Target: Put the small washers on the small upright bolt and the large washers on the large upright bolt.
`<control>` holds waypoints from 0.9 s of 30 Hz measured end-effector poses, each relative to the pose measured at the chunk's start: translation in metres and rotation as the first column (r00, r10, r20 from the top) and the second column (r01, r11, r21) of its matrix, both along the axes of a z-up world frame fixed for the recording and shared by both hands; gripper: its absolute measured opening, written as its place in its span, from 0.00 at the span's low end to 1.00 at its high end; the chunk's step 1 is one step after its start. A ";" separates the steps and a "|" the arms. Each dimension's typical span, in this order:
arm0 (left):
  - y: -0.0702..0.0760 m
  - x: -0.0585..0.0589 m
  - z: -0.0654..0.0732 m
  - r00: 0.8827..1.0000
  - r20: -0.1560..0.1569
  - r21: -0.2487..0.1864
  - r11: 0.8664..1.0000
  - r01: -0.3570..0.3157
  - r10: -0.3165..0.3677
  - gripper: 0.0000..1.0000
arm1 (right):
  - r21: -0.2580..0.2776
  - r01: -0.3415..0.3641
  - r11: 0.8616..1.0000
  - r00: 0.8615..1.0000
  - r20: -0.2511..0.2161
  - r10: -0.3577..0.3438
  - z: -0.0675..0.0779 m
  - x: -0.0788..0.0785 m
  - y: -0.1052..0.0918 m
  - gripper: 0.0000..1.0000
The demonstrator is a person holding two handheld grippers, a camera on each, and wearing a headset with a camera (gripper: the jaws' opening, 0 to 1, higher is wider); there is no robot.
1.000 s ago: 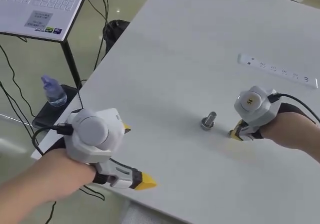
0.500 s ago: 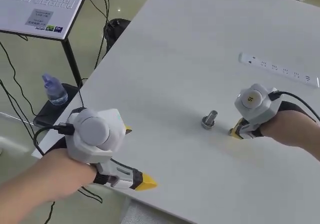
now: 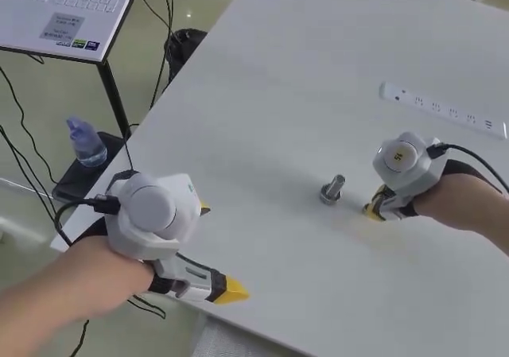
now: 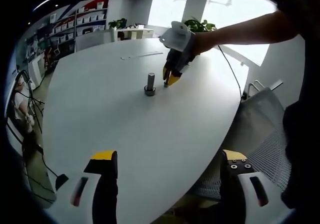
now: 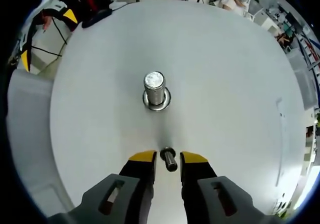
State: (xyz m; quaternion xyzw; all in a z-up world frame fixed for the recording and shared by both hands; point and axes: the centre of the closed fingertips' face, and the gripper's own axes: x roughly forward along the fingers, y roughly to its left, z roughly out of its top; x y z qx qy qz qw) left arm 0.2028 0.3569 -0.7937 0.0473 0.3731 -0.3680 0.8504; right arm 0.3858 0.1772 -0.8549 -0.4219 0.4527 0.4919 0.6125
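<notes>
We are hovering the left gripper (image 4: 168,156) wide open and empty at the desk (image 4: 100,99) edge, while the right gripper (image 5: 168,157), its jaws narrowly bracketing the small bolt (image 5: 170,161) (a firm pinch we cannot confirm), is seemingly standing it near the large bolt (image 5: 155,89), so a gentle release is coming next.

A big bolt (image 3: 332,190) stands up on the white table (image 3: 318,71). The right gripper (image 3: 374,211) is just beside it at 3 o'clock, tips down. The left gripper (image 3: 216,250) is well apart at 8 o'clock, jaws wide. A power strip (image 3: 441,112) lies at 1 o'clock, and a laptop (image 3: 64,7) sits at 10.
</notes>
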 end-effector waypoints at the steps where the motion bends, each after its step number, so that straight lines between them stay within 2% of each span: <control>1: 0.000 0.000 0.000 1.000 0.000 0.000 1.000 0.000 0.000 0.84 | 0.006 0.004 1.000 1.000 -0.002 -0.004 0.001 0.000 0.001 0.21; 8: 0.001 0.000 0.002 1.000 0.005 -0.001 1.000 -0.002 0.002 0.84 | 0.011 -0.003 1.000 1.000 0.000 0.003 0.004 0.000 0.002 0.24; 11: -0.001 0.000 0.005 1.000 0.011 -0.006 1.000 -0.002 0.002 0.85 | 0.044 0.034 0.998 0.999 -0.017 -0.034 0.009 -0.002 0.005 0.26; 20: -0.003 0.002 0.011 1.000 0.022 0.003 1.000 0.007 -0.007 0.85 | 0.087 0.043 0.995 0.999 0.030 -0.045 0.033 0.002 0.002 0.31; 23: -0.003 0.007 0.017 0.999 0.018 -0.048 0.998 -0.037 0.038 0.85 | 0.115 0.053 0.992 0.998 0.037 -0.058 0.043 0.000 0.000 0.32; 27: -0.003 0.005 0.017 0.999 0.026 -0.014 1.000 -0.020 0.020 0.86 | 0.147 0.059 0.987 0.997 0.042 -0.065 0.053 -0.003 0.000 0.34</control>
